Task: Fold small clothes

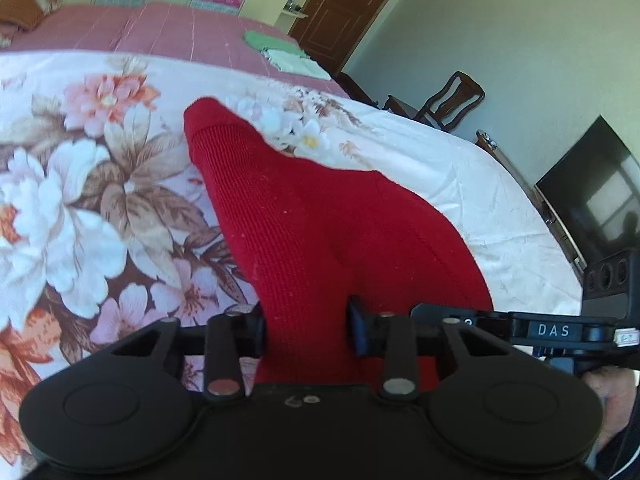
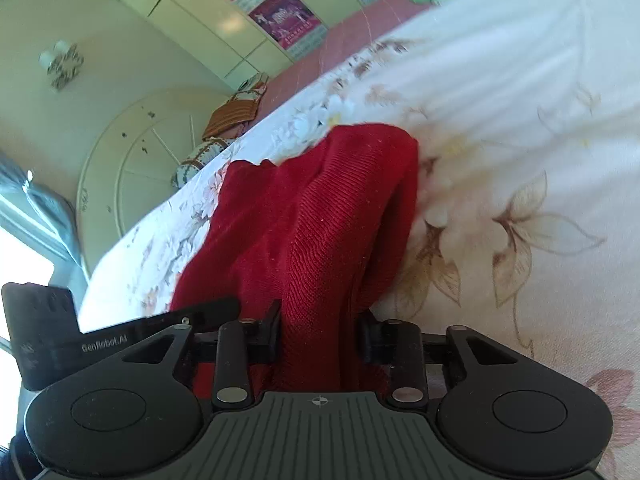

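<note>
Beyond the red ribbed knit garment [image 1: 320, 220], at the far edge of the bed, lie a folded green cloth [image 1: 266, 40] and a folded pale cloth [image 1: 296, 62], well apart from it. A brown and orange bundle [image 1: 20, 12] sits at the far left corner of the bed. To the right of the garment, off the bed, stand a dark wooden chair [image 1: 448, 98] and a black flat screen [image 1: 596, 188]. Nothing lies on the garment itself.

The garment rests on a white bedspread printed with large pink and brown flowers [image 1: 100, 184], with a pink checked cover [image 1: 180, 28] farther back. Behind that are cream cupboard doors with magenta posters [image 2: 280, 16] and a brown wooden door [image 1: 352, 4]. The right wrist view is tilted and shows a ceiling with a round moulding [image 2: 160, 152].

The left gripper [image 1: 306, 328] is clamped on the near edge of the garment, red cloth bunched between its two black fingers. The right gripper [image 2: 320, 334] likewise pinches a raised fold of the same garment, lifting it in a ridge above the bedspread. Each gripper shows at the edge of the other's view.
</note>
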Motion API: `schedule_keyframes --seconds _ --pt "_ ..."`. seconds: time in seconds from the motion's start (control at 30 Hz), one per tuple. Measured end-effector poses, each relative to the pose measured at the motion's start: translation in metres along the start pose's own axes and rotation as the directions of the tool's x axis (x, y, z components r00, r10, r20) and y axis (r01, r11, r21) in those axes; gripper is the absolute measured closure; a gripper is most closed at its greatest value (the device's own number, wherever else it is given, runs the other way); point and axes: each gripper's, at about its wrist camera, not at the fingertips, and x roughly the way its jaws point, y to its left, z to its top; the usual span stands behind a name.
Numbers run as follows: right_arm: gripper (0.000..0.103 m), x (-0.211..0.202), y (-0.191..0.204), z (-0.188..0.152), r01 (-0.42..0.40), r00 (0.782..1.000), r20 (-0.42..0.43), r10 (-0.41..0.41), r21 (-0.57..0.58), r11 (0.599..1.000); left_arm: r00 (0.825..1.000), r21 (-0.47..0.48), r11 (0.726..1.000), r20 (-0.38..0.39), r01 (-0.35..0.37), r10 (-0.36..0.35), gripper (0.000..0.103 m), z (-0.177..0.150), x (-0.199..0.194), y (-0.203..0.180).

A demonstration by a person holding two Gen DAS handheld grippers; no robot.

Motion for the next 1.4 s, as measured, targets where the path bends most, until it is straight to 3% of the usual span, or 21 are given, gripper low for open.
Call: schedule_keyframes --seconds 0.17,0.33,0.5,0.7,0.9,1.0,1.03,1.07,1.2,1.23,1.3,1.37,1.4 --pt "0.07 -0.01 0.047 -0.007 0.095 0.994 0.061 -0.088 -0.132 0.987 0.996 0.122 0.99 0.06 -0.07 0.063 0.072 -0.008 -0.037 -0.016" --pt "0.07 -0.007 0.11 -0.029 0.105 0.993 0.069 -0.091 -0.247 0.963 0.987 0.162 0.978 0.118 -0.13 0.112 0.072 -0.023 -0.101 0.005" --pt "0.07 0.023 0.181 -0.064 0.05 0.998 0.037 -0.041 -0.286 0.957 0.978 0.144 0.971 0.118 -0.19 0.174 0.072 -0.04 -0.17 0.055" --pt "0.07 0.087 0.259 -0.118 -0.039 0.999 -0.023 0.034 -0.287 0.957 0.962 0.085 0.96 0.082 -0.267 0.261 0.072 -0.066 -0.238 0.127" --pt "0.07 0.135 0.284 -0.158 -0.101 0.991 -0.114 0.076 -0.233 0.967 0.967 0.01 0.967 0.023 -0.256 0.255 0.068 -0.101 -0.25 0.179" --pt "0.07 0.15 0.276 -0.17 -0.055 0.991 -0.128 0.029 -0.209 0.976 0.969 -0.089 0.97 0.085 -0.225 0.233 0.044 -0.116 -0.249 0.2" --pt "0.07 0.151 0.271 -0.172 -0.054 0.992 -0.12 0.033 -0.183 0.982 0.959 -0.134 0.958 0.097 -0.253 0.267 0.023 -0.121 -0.253 0.208" --pt "0.069 0.152 0.266 -0.171 -0.06 0.992 -0.12 0.041 -0.156 0.986 0.954 -0.151 0.954 0.111 -0.261 0.279 0.02 -0.125 -0.252 0.21" --pt "0.054 0.146 0.262 -0.168 -0.044 0.992 -0.125 0.027 -0.132 0.99 0.951 -0.159 0.953 0.136 -0.256 0.278 0.021 -0.128 -0.264 0.212" --pt "0.044 0.142 0.264 -0.165 -0.014 0.993 -0.114 -0.003 -0.145 0.989 0.945 -0.16 0.951 0.157 -0.264 0.288 0.023 -0.131 -0.275 0.216" --pt "0.04 0.122 0.268 -0.159 0.038 0.997 -0.057 -0.048 -0.171 0.985 0.93 -0.169 0.949 0.212 -0.267 0.3 0.028 -0.132 -0.295 0.222" --pt "0.042 0.103 0.271 -0.149 0.045 0.999 0.001 -0.045 -0.178 0.983 0.921 -0.183 0.95 0.256 -0.252 0.294 0.053 -0.127 -0.308 0.229" --pt "0.046 0.096 0.274 -0.144 0.039 0.999 0.026 -0.034 -0.191 0.981 0.923 -0.181 0.954 0.265 -0.238 0.281 0.057 -0.122 -0.309 0.232"
